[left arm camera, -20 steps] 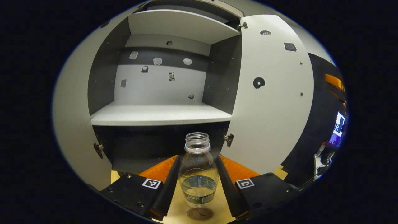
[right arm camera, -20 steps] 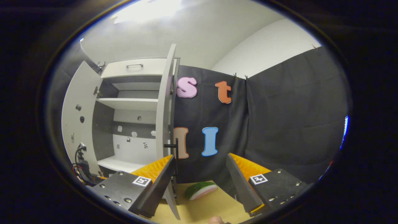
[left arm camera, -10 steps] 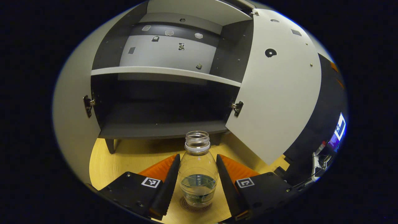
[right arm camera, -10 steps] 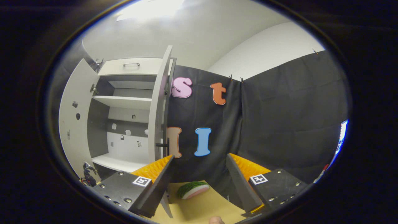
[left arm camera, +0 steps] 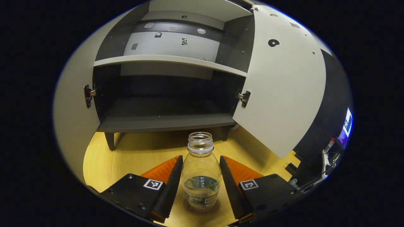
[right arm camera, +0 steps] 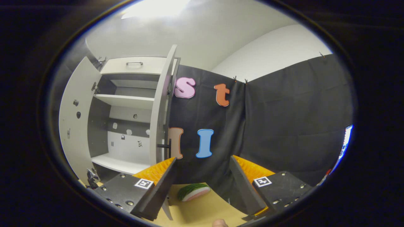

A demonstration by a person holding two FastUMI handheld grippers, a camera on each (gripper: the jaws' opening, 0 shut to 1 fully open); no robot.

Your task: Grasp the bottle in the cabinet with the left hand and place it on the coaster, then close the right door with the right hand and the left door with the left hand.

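Note:
A clear, capless bottle (left arm camera: 201, 170) with a little water stands upright between the fingers of my left gripper (left arm camera: 200, 157), which is shut on its sides. Its base rests on the round brown coaster (left arm camera: 189, 208) on the wooden table. Behind it is the cabinet (left arm camera: 164, 123), with the left door (left arm camera: 71, 104) and the right door (left arm camera: 284, 94) both swung open. In the right gripper view, my right gripper (right arm camera: 202, 159) is open and holds nothing. It hangs in front of the right door's edge (right arm camera: 159, 119) and dark handle (right arm camera: 164, 146).
A toy watermelon slice (right arm camera: 193, 192) lies on the table (right arm camera: 205, 211) just beyond my right gripper. The cabinet's shelves (left arm camera: 170, 59) are bare. A lit screen (left arm camera: 344, 132) and cables sit at the far right.
The left gripper has come down with the bottle from shelf height, and the bottle's base has settled onto the coaster. The right gripper has barely shifted.

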